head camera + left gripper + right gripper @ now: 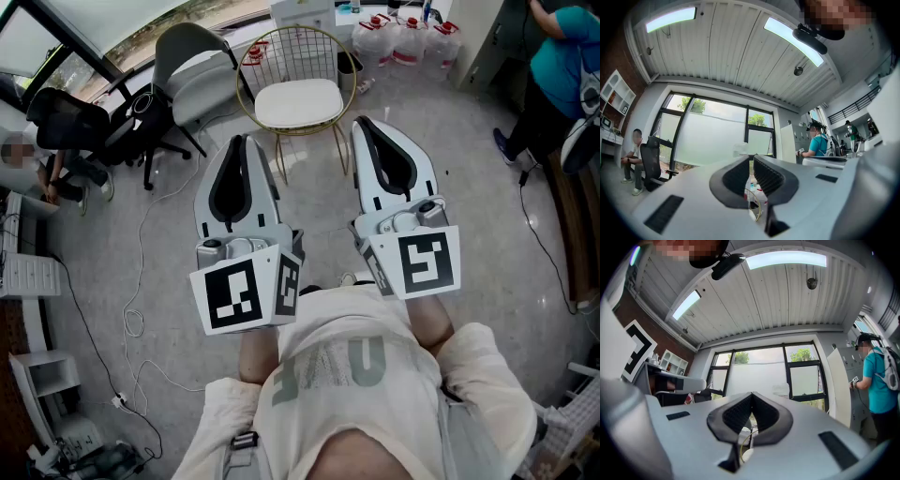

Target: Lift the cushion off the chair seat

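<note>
Head view is showing you the cushion [300,103] lying flat on the seat of the gold wire chair [300,54], straight ahead of you and well apart from both claws; its front edge is facing you. You are holding the left gripper [240,142] and the right gripper [364,124] side by side above the floor, both tipping slightly upward; each gripper view is showing its jaws resting together with nothing between them.

The cushion is looking like a thin white pad, soft and light, so it is likely going to bend and droop if you are lifting it by one side only; its cover is looking smooth, so a shallow pinch may be slipping off. You are probably best spreading both claws and taking the front edge near its two corners, biting well in over the pad; whether ties are fastening it to the frame, nothing here is telling you.

Counting what is around you: one cushion; one wire chair; one grey shell chair [192,66] just beside it on the left; one black office chair [66,122] farther left; three red-capped water jugs [408,37] behind; two grippers; one seated person [47,169] at the left edge; one standing person [562,56] at the upper right.
</note>
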### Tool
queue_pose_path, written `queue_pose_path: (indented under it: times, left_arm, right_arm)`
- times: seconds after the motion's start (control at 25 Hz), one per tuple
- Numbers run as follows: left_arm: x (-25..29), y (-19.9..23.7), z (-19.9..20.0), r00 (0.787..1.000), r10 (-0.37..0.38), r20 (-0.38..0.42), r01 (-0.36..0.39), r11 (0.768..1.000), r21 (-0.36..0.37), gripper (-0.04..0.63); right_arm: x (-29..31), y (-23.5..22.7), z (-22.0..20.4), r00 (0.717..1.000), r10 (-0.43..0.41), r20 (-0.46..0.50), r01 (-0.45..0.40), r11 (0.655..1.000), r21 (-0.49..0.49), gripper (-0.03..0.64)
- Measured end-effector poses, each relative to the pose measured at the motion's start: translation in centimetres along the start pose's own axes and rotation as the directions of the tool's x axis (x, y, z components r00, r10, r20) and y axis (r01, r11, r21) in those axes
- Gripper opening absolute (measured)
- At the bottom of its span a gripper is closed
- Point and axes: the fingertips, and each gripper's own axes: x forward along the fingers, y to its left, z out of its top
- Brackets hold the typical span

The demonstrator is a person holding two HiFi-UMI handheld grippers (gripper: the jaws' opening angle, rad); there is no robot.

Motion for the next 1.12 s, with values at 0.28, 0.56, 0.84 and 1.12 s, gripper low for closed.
queue_pose_path:
  times: [0.28,0.56,0.84,1.12]
  left_arm:
    - [0.9,-0.7,-0.8,1.0,0.001,-0.003,-0.001,1.0,-0.01,0.038]
    - [2.3,-0.8,-1.5,1.0,0.004,-0.02,-0.004,1.0,-0.027,0.038]
    - [4.1,-1.1,-1.9,1.0,-0.01,0.015,0.01,0.999,-0.043,0.038]
    - [5.9,-0.3,-3.7,0.999,0.035,-0.014,-0.036,0.999,-0.035,0.038]
  right_arm:
    - [0.1,-1.5,-0.5,1.0,-0.001,-0.002,0.001,1.0,0.001,0.016]
    - [0.2,-3.7,-1.0,1.0,0.012,0.017,-0.014,0.994,0.111,0.017]
    - [0.4,-6.7,-2.9,0.999,0.035,-0.013,-0.032,0.979,0.202,0.017]
    - [0.9,-10.5,-5.7,0.998,0.023,-0.059,-0.006,0.962,0.271,0.017]
